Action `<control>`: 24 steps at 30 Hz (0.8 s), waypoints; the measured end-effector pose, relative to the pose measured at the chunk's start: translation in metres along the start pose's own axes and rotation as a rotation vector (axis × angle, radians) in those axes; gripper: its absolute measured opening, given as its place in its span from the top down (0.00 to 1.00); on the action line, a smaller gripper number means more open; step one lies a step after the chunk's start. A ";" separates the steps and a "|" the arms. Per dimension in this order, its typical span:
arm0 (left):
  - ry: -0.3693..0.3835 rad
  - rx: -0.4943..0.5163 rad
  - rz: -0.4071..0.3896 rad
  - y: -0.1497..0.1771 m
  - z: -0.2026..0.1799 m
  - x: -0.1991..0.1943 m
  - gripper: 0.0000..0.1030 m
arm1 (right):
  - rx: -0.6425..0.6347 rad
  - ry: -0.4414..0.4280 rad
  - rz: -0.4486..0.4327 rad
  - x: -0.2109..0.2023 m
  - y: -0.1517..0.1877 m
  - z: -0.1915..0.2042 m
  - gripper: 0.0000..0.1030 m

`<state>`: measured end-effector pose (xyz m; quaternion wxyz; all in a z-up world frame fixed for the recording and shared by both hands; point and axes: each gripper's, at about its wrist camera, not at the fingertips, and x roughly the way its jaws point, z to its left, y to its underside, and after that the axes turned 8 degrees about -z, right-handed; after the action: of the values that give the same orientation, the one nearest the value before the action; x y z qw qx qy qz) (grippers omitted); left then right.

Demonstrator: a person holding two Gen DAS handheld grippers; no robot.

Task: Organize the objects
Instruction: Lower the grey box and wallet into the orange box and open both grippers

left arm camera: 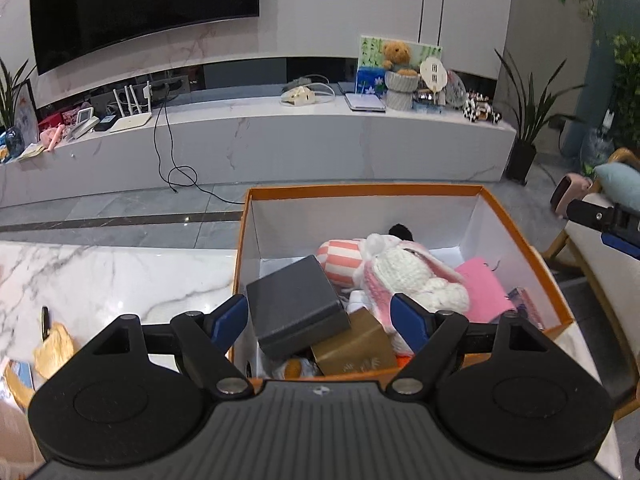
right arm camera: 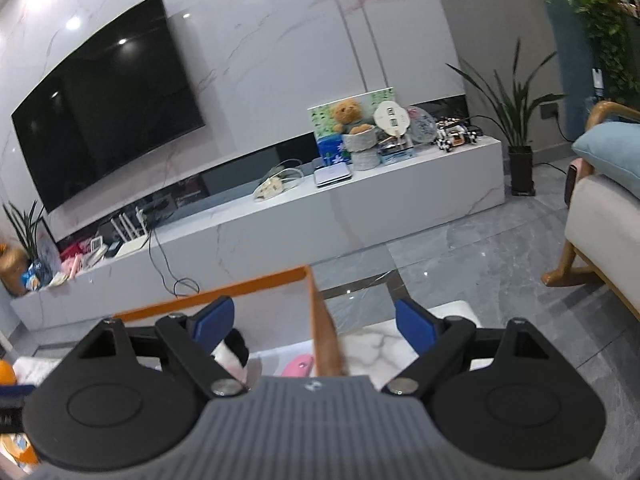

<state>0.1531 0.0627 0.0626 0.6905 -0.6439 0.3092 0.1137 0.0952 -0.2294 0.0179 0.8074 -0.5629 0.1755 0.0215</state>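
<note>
An orange box (left arm camera: 516, 236) with a white inside stands on the marble table (left arm camera: 100, 276). In it lie a dark grey box (left arm camera: 296, 308), a gold box (left arm camera: 356, 348), a white and pink knitted plush (left arm camera: 412, 276), a striped pink cushion (left arm camera: 340, 260) and a pink pouch (left arm camera: 484, 288). My left gripper (left arm camera: 320, 320) hovers open over the box's near end, with the grey box below and between its fingers. My right gripper (right arm camera: 314, 326) is open too, astride the box's right wall (right arm camera: 320, 316) without touching it. Its finger also shows in the left wrist view, as the right gripper's tip (left arm camera: 600, 220).
A crumpled yellow wrapper (left arm camera: 54, 350) and a black pen (left arm camera: 45, 320) lie on the table left of the box. Beyond the grey floor runs a marble TV console (left arm camera: 280, 136) under a wall TV (left arm camera: 140, 4). An armchair (right arm camera: 600, 220) with a blue cushion stands at the right.
</note>
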 end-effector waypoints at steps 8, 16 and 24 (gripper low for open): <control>0.019 -0.044 -0.058 0.012 -0.009 -0.026 0.07 | -0.011 -0.004 0.057 -0.018 -0.004 0.001 0.13; 0.034 -0.018 -0.115 0.035 -0.021 -0.034 0.00 | -0.174 -0.047 0.107 -0.041 0.018 0.040 0.08; -0.063 -0.025 -0.127 0.045 -0.015 -0.034 0.00 | -0.255 -0.083 0.103 -0.052 0.030 0.067 0.05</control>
<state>0.0970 0.0629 0.0459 0.6978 -0.6668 0.2442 0.0935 0.0567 -0.1482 0.0270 0.7338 -0.6497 0.1664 0.1080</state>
